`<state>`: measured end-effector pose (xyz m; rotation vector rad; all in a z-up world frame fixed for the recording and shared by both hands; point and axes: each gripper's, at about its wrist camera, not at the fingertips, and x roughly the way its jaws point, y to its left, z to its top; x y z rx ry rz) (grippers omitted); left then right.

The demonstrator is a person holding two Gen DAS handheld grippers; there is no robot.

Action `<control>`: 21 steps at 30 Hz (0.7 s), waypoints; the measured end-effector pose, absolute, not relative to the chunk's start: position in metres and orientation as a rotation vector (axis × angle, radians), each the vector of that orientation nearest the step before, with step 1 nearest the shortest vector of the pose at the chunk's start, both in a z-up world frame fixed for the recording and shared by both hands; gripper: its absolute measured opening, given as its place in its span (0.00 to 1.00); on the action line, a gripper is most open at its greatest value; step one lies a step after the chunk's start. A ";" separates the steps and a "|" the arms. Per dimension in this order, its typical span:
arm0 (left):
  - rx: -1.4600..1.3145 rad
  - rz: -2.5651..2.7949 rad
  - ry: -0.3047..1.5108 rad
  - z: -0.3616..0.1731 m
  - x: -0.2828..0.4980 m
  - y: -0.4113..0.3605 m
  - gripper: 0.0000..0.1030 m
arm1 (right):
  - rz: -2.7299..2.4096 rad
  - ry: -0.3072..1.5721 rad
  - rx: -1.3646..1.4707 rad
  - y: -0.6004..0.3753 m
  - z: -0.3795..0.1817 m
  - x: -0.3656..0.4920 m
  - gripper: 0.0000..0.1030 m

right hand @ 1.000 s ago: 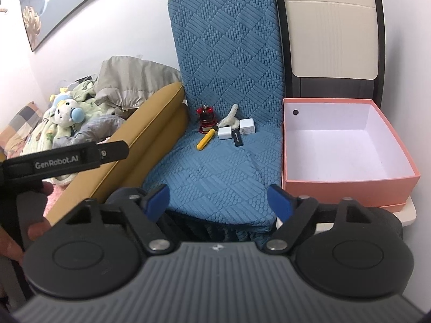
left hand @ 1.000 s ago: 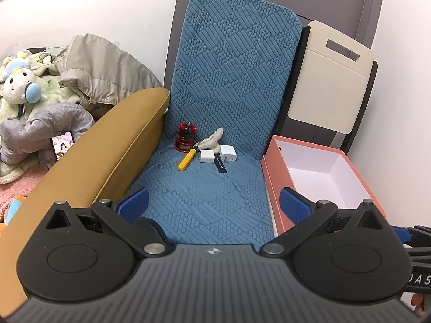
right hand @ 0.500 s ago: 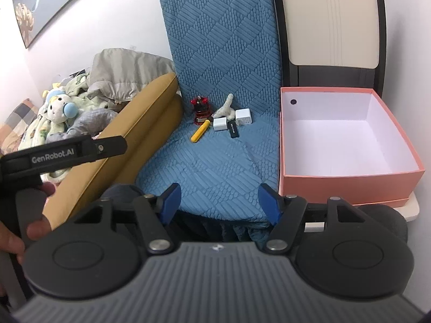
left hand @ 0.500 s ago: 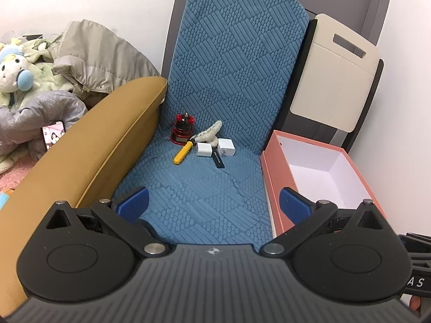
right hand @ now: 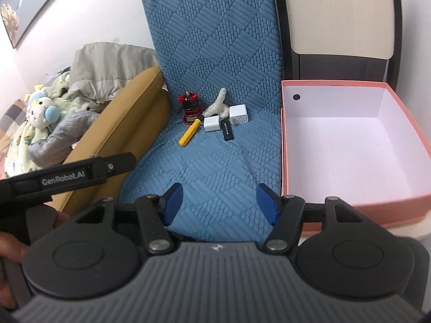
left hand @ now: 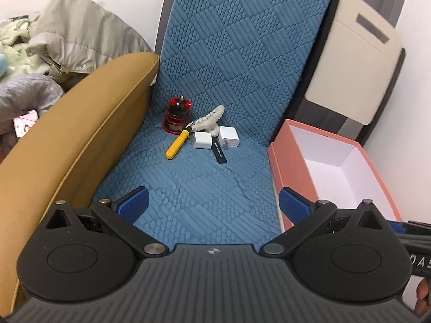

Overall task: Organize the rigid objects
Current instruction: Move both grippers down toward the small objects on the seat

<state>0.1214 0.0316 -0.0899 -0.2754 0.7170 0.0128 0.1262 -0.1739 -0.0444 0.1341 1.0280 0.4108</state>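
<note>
A small pile lies at the back of the blue seat cushion (left hand: 194, 188): a red and black toy (left hand: 177, 117), a yellow-handled tool (left hand: 177, 144), two white chargers (left hand: 202, 140) (left hand: 229, 138), a black stick (left hand: 219, 154) and a fuzzy white piece (left hand: 208, 119). The same pile shows in the right wrist view around the yellow tool (right hand: 190, 132). My left gripper (left hand: 212, 204) hovers open over the seat's front. My right gripper (right hand: 219, 202) is also empty, with its jaws closing. An open pink box (right hand: 350, 204) stands right of the seat.
A mustard cushion (left hand: 70, 140) borders the seat on the left, with clothes and plush toys (right hand: 40, 110) behind it. A beige folding panel (left hand: 353, 72) leans behind the box. A person's hand holds the left gripper's handle (right hand: 67, 177) at the left of the right wrist view.
Both grippers have moved forward and down toward the seat, so the pile and box look larger. The right gripper's jaws have narrowed. Nothing has been picked up.
</note>
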 end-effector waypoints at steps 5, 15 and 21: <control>-0.286 0.043 0.732 -0.113 0.168 0.050 1.00 | 0.421 1.058 0.132 -0.160 -0.067 0.167 0.56; -0.284 0.057 0.755 -0.161 0.252 0.075 0.87 | 0.428 1.125 0.072 -0.125 -0.119 0.244 0.52; -0.277 0.099 0.760 -0.195 0.296 0.082 0.77 | 0.438 1.167 0.063 -0.106 -0.158 0.279 0.41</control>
